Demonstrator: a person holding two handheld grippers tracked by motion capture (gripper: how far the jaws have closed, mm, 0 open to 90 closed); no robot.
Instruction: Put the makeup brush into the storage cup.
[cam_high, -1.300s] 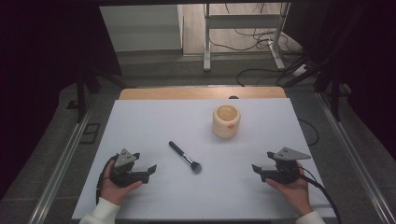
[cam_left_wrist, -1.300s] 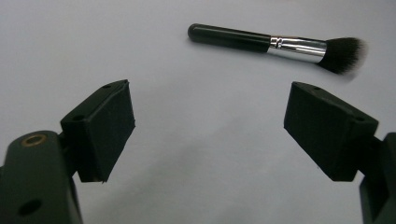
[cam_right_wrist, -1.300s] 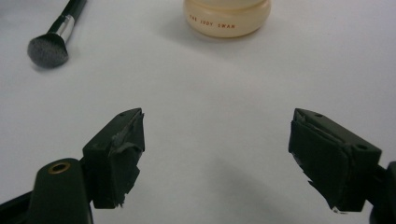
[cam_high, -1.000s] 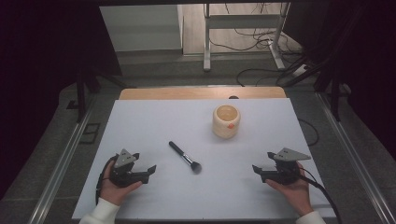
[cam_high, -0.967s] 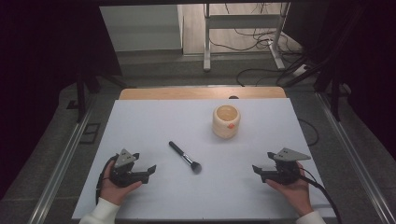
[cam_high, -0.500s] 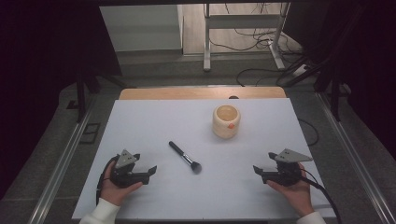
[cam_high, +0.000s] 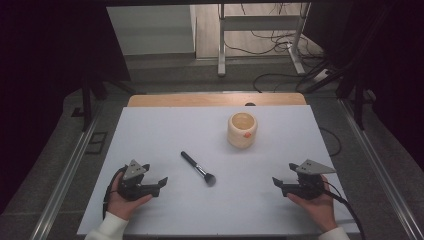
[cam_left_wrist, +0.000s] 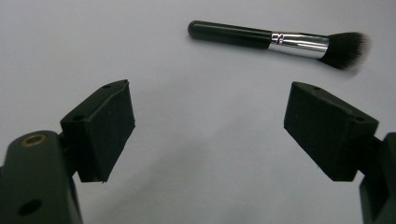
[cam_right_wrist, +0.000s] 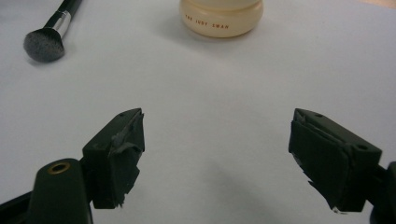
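Nothing has moved: we rest both the left gripper (cam_high: 161, 183) and right gripper (cam_high: 276, 183) wide open and empty near the table's (cam_high: 165, 125) front edge, the brush (cam_high: 198, 169) and cup (cam_high: 242, 130) untouched, so work hasn't begun.

Bench (cam_high: 165, 130) top: smooth matt white sheet, bare wood strip (cam_high: 215, 99) at far edge. Brush (cam_left_wrist: 280, 39): glossy black handle, shiny metal collar, soft dark bristles. Jar (cam_right_wrist: 221, 17): smooth cream body, slight sheen, looks ceramic or plastic. Right hand-held gripper (cam_right_wrist: 217, 163): matt black pads, rubbery, frayed at edges.
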